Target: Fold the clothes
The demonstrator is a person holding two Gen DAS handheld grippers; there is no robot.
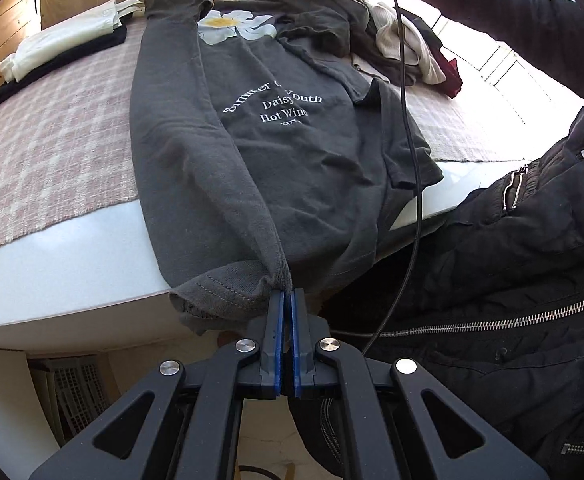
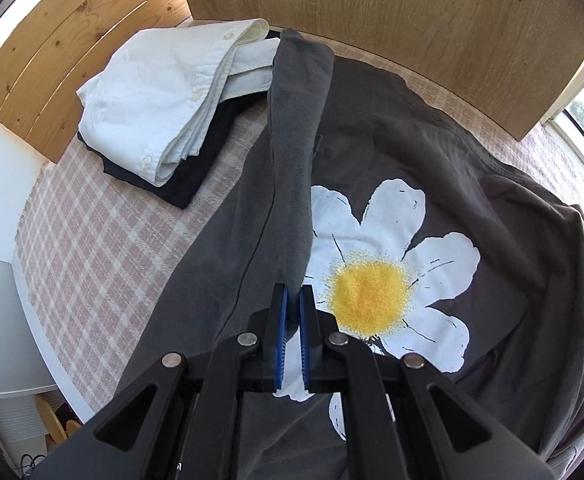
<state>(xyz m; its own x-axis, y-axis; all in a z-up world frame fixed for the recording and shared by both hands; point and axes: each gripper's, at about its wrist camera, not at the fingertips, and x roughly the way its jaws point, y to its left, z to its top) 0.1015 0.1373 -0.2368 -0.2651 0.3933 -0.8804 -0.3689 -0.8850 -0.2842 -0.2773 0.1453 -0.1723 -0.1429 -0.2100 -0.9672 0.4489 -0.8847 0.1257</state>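
We see the dark grey T-shirt [image 1: 252, 140] laid lengthwise on the pink-and-white checked cloth [image 1: 60, 128] over the white table [image 1: 72, 272], one long edge folded over toward the middle. Its near end hangs off the table edge.

Left gripper [image 1: 286, 292]: jaws closed tight on the shirt's hem, blue pads pinching a bunched bit of fabric at the overhanging end.

Right gripper [image 2: 293, 292]: also clamped, a narrow fold of grey fabric between its blue pads, just beside the daisy print [image 2: 387, 280]. In the left wrist view we see it at the shirt's far end, a hand on its handle.

Readable print, white on grey: "Summer", cut off by a crease, then "Daisy Youth" and "Hot Wind" with its last letter partly hidden. The small line below is too small for us to read.

Stack at the far left corner: folded white button shirt [image 2: 160, 100] on top of a folded black garment [image 2: 196, 168]. An unfolded heap of clothes [image 1: 395, 48] lies beyond the shirt on the right. A black cable [image 1: 409, 140] crosses the shirt. Black zippered jacket [image 1: 511, 280] at right.
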